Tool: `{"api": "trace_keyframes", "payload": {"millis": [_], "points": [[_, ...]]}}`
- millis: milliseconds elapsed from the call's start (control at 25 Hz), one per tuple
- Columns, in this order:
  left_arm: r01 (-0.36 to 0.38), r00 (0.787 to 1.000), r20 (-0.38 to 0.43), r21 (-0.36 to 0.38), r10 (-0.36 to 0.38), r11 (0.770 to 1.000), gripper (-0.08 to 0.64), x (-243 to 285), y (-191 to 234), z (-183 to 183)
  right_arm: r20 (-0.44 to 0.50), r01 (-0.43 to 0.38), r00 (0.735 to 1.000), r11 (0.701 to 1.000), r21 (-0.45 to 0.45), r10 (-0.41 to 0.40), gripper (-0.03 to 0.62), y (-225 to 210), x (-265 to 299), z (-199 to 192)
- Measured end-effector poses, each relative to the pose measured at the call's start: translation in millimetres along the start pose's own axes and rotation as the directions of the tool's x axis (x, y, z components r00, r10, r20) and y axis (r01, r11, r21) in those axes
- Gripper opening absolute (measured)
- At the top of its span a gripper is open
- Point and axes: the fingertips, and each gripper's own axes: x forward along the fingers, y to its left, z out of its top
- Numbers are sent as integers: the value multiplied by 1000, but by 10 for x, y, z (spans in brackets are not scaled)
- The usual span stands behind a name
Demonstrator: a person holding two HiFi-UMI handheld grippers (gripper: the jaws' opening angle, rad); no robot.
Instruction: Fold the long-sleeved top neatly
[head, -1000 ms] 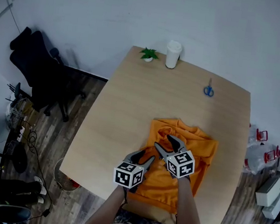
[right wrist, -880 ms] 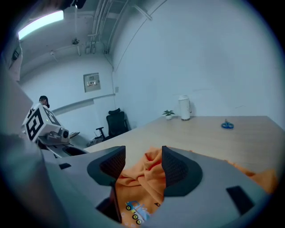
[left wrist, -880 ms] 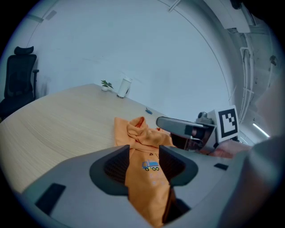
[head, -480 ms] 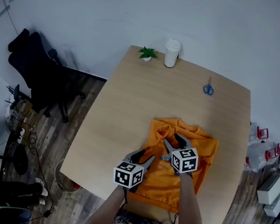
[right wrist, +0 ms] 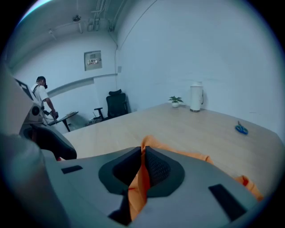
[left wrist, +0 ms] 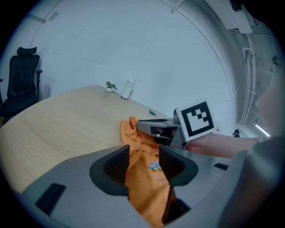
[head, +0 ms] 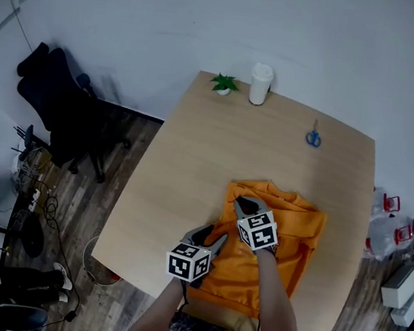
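Forearm extends forward, right claw tilted down, jaws closing on top.

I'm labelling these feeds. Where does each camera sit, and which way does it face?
Head view: on the person's head, looking steeply down at the table and orange top; shows both forearms, left gripper, right gripper.
Left gripper view: rides the left gripper, faces across the table; own jaws on the top, right gripper ahead.
Right gripper view: rides the right gripper, faces across the table toward the cup; own jaws closing on a fold.
All three share the cup and scissors.
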Motion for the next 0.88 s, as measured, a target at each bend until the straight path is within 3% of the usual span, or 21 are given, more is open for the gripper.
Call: {"api": "trace_keyframes", "payload": {"millis": [120,280,520,880], "points": [[-2,1000,-3,-3,2,1000,206,-9,19,-3,-61,-41,997,999,25,43,50,71,135,-148],[8,1000,-4,3,-7,1000,206,7,10,-11,12,-76,997,991,107,76,142,61,9,-52],[30,1000,-3,33,-30,999,206,88,-102,46,186,11,981,980,199,-49,152,-234,-677,163],[74,997,-22,145,-71,987,229,236,-219,255,181,171,957,945,279,-227,262,-755,-1731,-276]]}}
